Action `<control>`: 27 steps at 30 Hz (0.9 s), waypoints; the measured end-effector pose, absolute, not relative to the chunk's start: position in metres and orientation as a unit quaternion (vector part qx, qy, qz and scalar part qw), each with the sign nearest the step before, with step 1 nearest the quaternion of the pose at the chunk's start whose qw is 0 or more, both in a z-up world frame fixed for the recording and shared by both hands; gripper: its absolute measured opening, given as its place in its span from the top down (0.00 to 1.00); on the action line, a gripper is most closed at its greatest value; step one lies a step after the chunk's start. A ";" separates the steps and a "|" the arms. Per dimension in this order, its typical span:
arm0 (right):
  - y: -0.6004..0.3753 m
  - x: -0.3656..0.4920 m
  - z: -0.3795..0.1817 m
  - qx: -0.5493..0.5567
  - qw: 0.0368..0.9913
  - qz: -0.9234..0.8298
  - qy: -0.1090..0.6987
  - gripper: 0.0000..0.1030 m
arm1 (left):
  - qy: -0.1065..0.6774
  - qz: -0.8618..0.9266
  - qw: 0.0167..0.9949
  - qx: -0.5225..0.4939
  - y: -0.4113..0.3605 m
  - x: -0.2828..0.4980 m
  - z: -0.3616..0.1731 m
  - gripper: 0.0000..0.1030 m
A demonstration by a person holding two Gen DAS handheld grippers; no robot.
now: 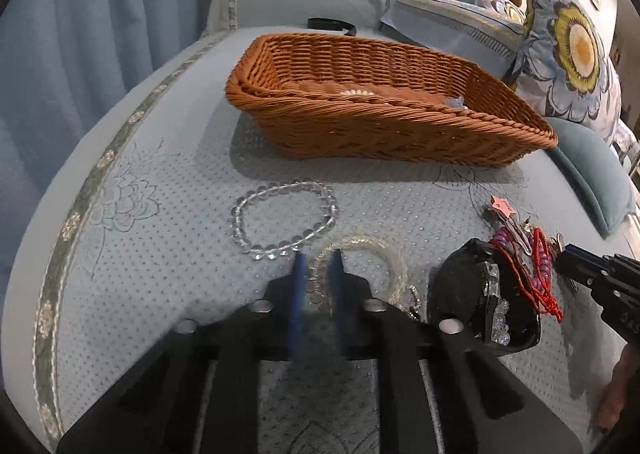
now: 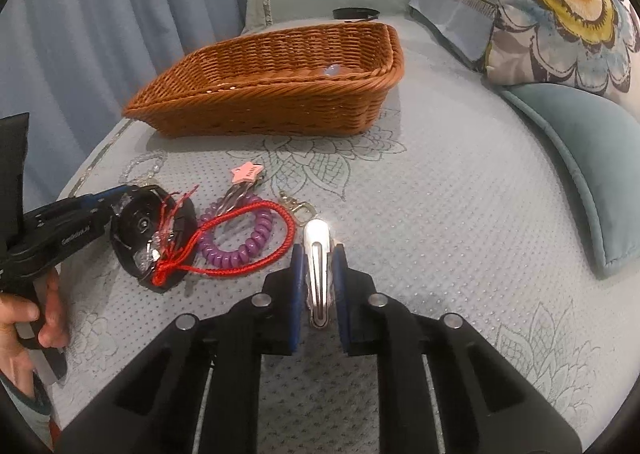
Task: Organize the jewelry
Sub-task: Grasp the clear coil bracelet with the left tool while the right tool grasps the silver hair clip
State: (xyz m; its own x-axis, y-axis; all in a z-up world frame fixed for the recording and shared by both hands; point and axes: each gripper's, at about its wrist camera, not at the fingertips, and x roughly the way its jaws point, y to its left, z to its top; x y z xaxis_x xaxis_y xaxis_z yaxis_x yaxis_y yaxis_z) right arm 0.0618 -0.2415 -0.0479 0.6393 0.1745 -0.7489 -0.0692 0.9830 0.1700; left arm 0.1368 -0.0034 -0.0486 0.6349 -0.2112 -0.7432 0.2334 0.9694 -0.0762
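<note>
A brown wicker basket (image 1: 384, 110) stands on the bed; it also shows in the right wrist view (image 2: 272, 94), with small pieces inside. My left gripper (image 1: 318, 258) is shut on a pale glittery bracelet (image 1: 376, 254). A clear bead bracelet (image 1: 280, 218) lies just beyond it. My right gripper (image 2: 319, 254) is shut on a silver hair clip (image 2: 318, 270). To its left lie a red cord (image 2: 248, 238), a purple coil band (image 2: 240, 242), a pink star clip (image 2: 246, 174) and a black round case (image 2: 152, 234).
The bedspread (image 2: 440, 234) is pale blue and dotted. Pillows, one flowered (image 2: 560, 10), lie at the right. A blue curtain (image 1: 100, 34) hangs at the left. A black band (image 1: 332, 24) lies behind the basket. A small metal clasp (image 2: 298, 208) lies by the silver clip.
</note>
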 end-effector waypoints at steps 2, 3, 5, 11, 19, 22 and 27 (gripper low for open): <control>-0.241 0.061 -0.047 0.063 0.903 0.069 0.419 0.88 | 0.409 -0.128 0.904 0.007 0.000 0.135 -0.048 0.93; -0.240 0.061 -0.047 0.063 0.903 0.071 0.419 0.88 | 0.407 -0.132 0.904 -0.001 0.003 0.134 -0.048 0.93; -0.240 0.060 -0.046 0.064 0.905 0.073 0.415 0.88 | 0.400 -0.137 0.906 -0.016 0.008 0.131 -0.046 0.93; -0.242 0.054 -0.036 0.069 0.914 0.076 0.392 0.88 | 0.367 -0.145 0.918 -0.046 0.018 0.114 -0.035 0.93; -0.249 0.044 -0.018 0.086 0.929 0.083 0.350 0.88 | 0.321 -0.163 0.932 -0.044 0.009 0.097 -0.012 0.93; -0.252 0.043 -0.011 0.091 0.933 0.083 0.338 0.88 | 0.308 -0.169 0.935 -0.048 0.009 0.094 -0.004 0.93; -0.255 0.052 0.010 0.097 0.941 0.087 0.312 0.88 | 0.292 -0.173 0.939 -0.051 0.006 0.100 0.014 0.93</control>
